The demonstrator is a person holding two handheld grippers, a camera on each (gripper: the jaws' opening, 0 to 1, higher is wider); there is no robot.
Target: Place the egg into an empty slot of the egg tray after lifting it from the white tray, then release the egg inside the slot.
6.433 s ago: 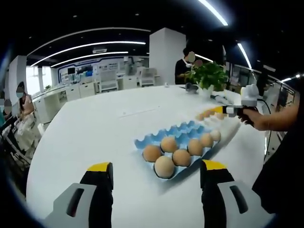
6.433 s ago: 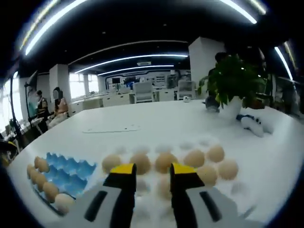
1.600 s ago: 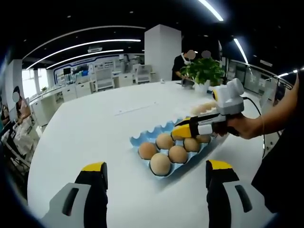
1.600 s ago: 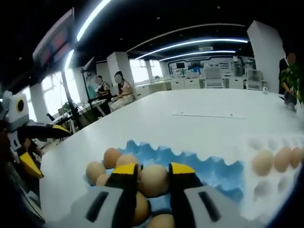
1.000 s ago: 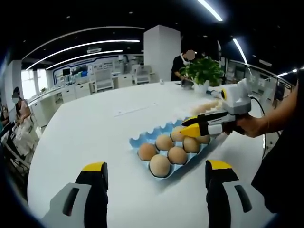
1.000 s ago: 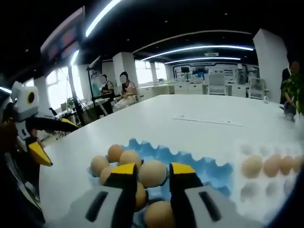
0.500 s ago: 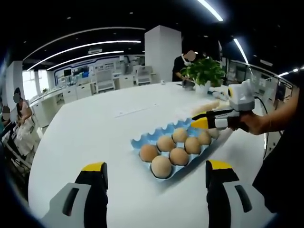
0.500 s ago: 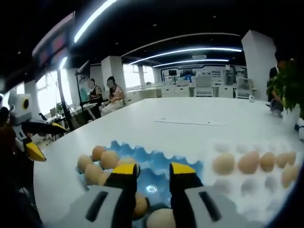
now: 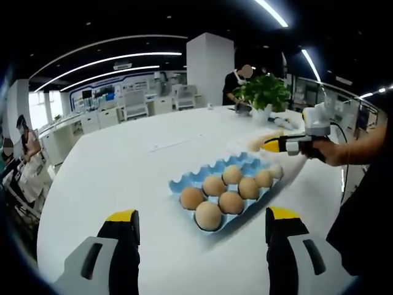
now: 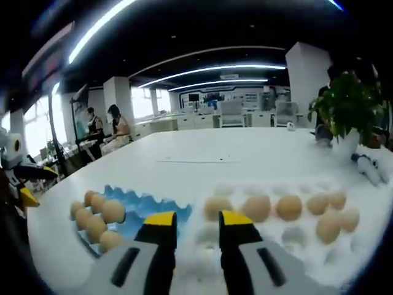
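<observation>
The blue egg tray (image 9: 187,180) lies on the white table and holds several brown eggs (image 9: 231,201); it also lies at the left in the right gripper view (image 10: 144,208). My left gripper (image 9: 202,216) hovers in front of it, jaws wide apart and empty. My right gripper (image 10: 198,220), also seen from outside (image 9: 287,144) in a person's hand (image 9: 322,150), is over the near edge of the white tray (image 10: 295,238), which carries several eggs (image 10: 258,208). Its jaws stand a little apart with nothing between them.
A potted plant (image 9: 264,92) (image 10: 345,101) stands at the table's far side beside a small white object (image 10: 368,167). A flat sheet (image 9: 175,144) lies mid-table. People sit and stand in the office behind. My left gripper (image 10: 21,181) shows at the left edge.
The right gripper let go of its egg in the blue tray, then swung away from it to the white tray. The left gripper has stayed put.
</observation>
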